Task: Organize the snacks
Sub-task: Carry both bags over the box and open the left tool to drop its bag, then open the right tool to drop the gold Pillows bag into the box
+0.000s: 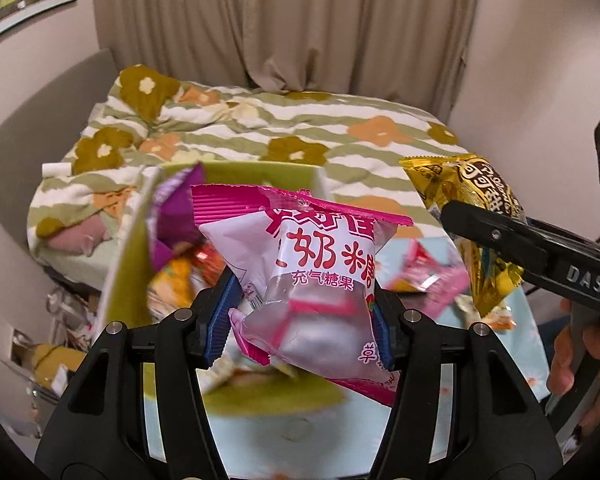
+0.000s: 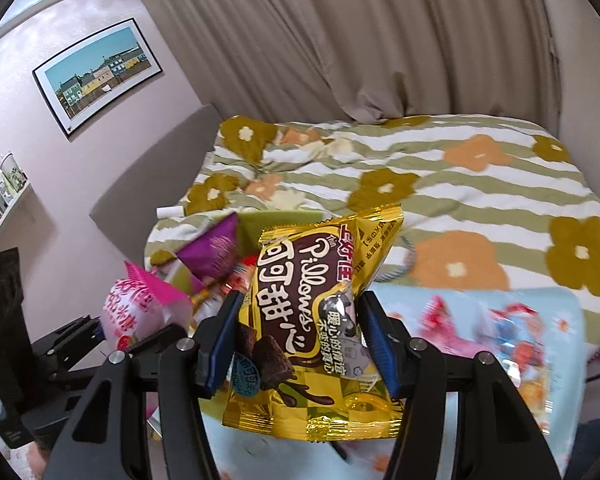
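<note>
Pink-and-white plastic, crinkly and air-puffed: the pink packet [image 1: 316,280] is sitting between the blue pads of the left tongs [image 1: 300,324], which are clamping it across its lower body, with its crimped top edge pointing away from the tongs. Judged light, soft and springy; the film looks slick, so a grip across the pillowed middle is likely holding better than one on the flat crimp.

Gold foil: the yellow packet [image 2: 316,320] is being pinched at its waist by the right tongs [image 2: 300,344], top seam standing up beyond the pads and bottom seam hanging below them. Judged equally light and slippery, and its contents may be crushable, so only gentle pressure is called for. In the left view this packet is hanging to the right of the left tongs, held by the other black tool.

Green box [image 1: 128,256]: just ahead and left of the left tongs, open at the top and already holding mixed wrappers, among them a purple packet [image 1: 176,216]. It looks like the collecting place, and both held packets are hovering above its near edge rather than resting inside.

Loose snacks [image 2: 500,328]: blurred red and pink wrappers lying on the pale blue cloth [image 2: 560,312] to the right of the right tongs, apparently waiting to be sorted.

Flowered bedspread [image 2: 460,184]: spreading beyond both tongs, under drawn curtains.
</note>
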Demonstrator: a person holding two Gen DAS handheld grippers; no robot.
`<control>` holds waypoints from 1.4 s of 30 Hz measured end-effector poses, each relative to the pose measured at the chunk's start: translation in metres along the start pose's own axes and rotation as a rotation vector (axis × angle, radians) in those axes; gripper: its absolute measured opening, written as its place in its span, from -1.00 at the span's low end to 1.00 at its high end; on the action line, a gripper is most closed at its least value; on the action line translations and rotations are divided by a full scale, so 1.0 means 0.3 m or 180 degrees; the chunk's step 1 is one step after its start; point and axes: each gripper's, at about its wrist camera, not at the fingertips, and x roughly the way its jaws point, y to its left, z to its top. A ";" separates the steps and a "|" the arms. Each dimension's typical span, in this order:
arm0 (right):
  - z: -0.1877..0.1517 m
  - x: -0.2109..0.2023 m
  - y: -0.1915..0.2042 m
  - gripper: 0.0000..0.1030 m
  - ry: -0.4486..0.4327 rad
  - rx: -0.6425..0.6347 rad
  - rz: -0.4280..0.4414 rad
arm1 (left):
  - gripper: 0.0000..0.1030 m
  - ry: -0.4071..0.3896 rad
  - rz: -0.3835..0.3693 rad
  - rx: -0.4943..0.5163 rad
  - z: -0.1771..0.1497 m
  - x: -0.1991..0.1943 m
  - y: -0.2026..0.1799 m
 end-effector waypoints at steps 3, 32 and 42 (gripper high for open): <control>0.031 0.073 0.068 0.05 -0.0004 0.0017 -0.0019 | 0.08 0.0043 -0.0024 -0.0015 0.042 0.058 0.104; 0.118 0.363 0.120 0.06 0.0337 0.0053 -0.0051 | 1.00 0.0417 -0.0042 -0.0196 0.050 0.252 0.357; 0.195 0.574 0.159 0.07 0.0544 -0.0116 0.0108 | 1.00 0.0510 0.0111 -0.0216 0.052 0.313 0.388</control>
